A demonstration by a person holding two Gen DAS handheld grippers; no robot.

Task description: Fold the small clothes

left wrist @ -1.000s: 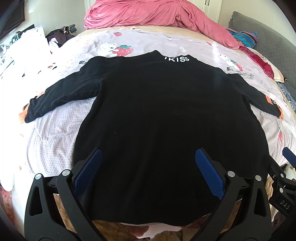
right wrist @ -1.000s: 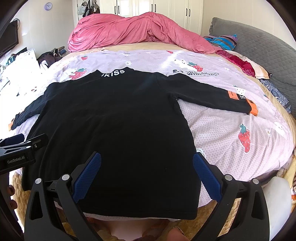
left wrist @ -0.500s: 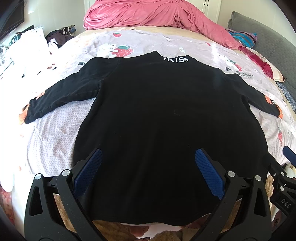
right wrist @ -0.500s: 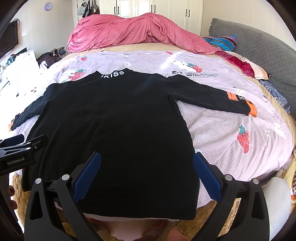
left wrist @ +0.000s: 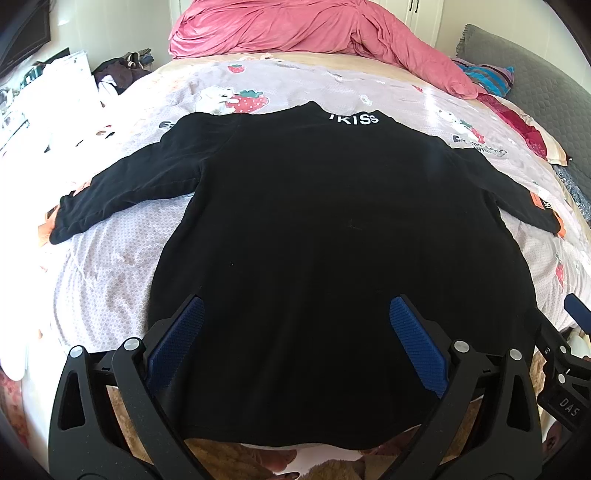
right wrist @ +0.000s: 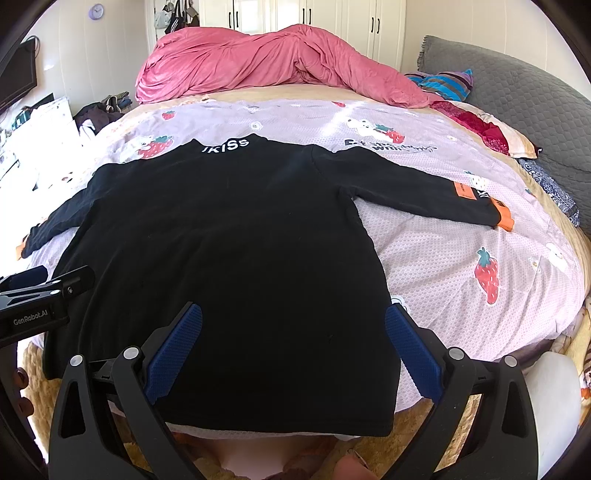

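The black shirt (left wrist: 332, 258) lies flat across the middle of the frame on the bed (right wrist: 461, 258), back up, both sleeves spread sideways, white lettering at the collar toward the top. The left gripper (left wrist: 295, 332) hangs low over the hem at the bottom of its view, jaws wide apart and holding nothing, blue pads over the cloth. The right gripper (right wrist: 293, 332) sits likewise over the hem's right part, jaws wide and empty, its right pad near the shirt's side edge. The bed carries a lilac strawberry-print sheet (right wrist: 480, 240); a pink duvet (right wrist: 258, 62) is heaped at upper centre, a grey headboard (right wrist: 517, 81) at upper right, white wardrobe doors (right wrist: 332, 18) along the top.
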